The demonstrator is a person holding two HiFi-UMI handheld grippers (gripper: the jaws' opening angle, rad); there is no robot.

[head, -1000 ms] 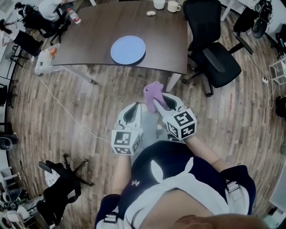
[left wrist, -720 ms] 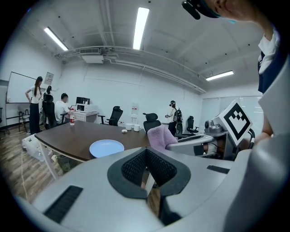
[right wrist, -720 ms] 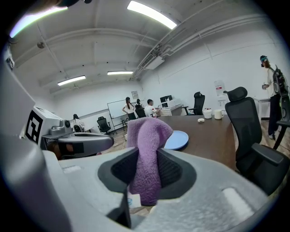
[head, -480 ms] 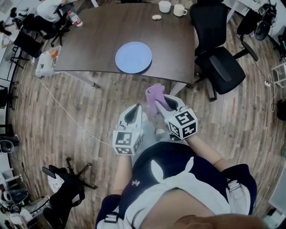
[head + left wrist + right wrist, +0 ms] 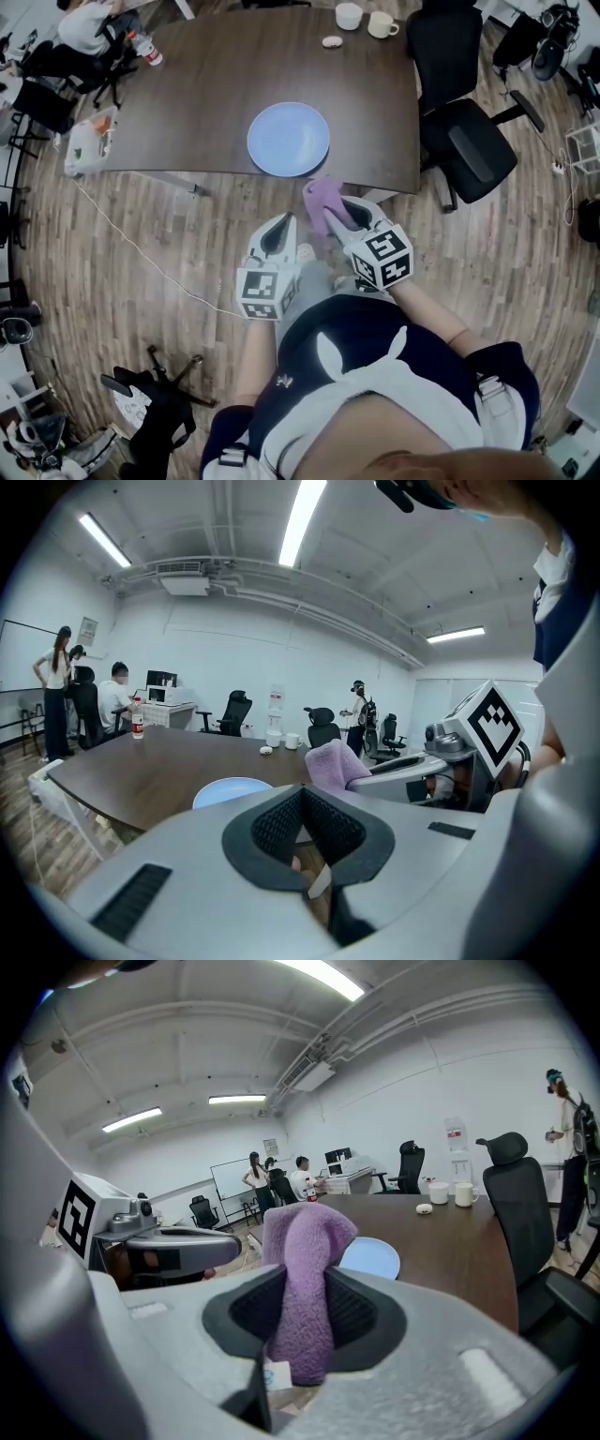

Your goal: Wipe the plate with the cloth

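While both grippers sit short of the table (image 5: pixel 216 75), over the wood floor (image 5: pixel 141 225), nothing touches the plate (image 5: pixel 289 139).

- Plate: pale blue, flat on the dark table, close to the near edge, ahead of the grippers and a bit left of the right one. Also shows in the left gripper view (image 5: pixel 230 792) and the right gripper view (image 5: pixel 372 1258).
- Right gripper (image 5: pixel 330 214): jaws clamped on the purple cloth (image 5: pixel 322 195). In its own view (image 5: pixel 305 1283) the cloth (image 5: pixel 305 1241) runs between the pads, bunched top sticking up past the tips, a small tag at the bottom end. From the head view the cloth top lies at the table edge, just below the plate, apart from it.
- Left gripper (image 5: pixel 278 234): beside the right one, to its left. Jaw tips meet (image 5: pixel 300 794), nothing between the pads.
- Far end of the table: two white cups (image 5: pixel 349 15), one small pale item (image 5: pixel 332 41).
- Black office chair (image 5: pixel 464 141) at the table's right side.
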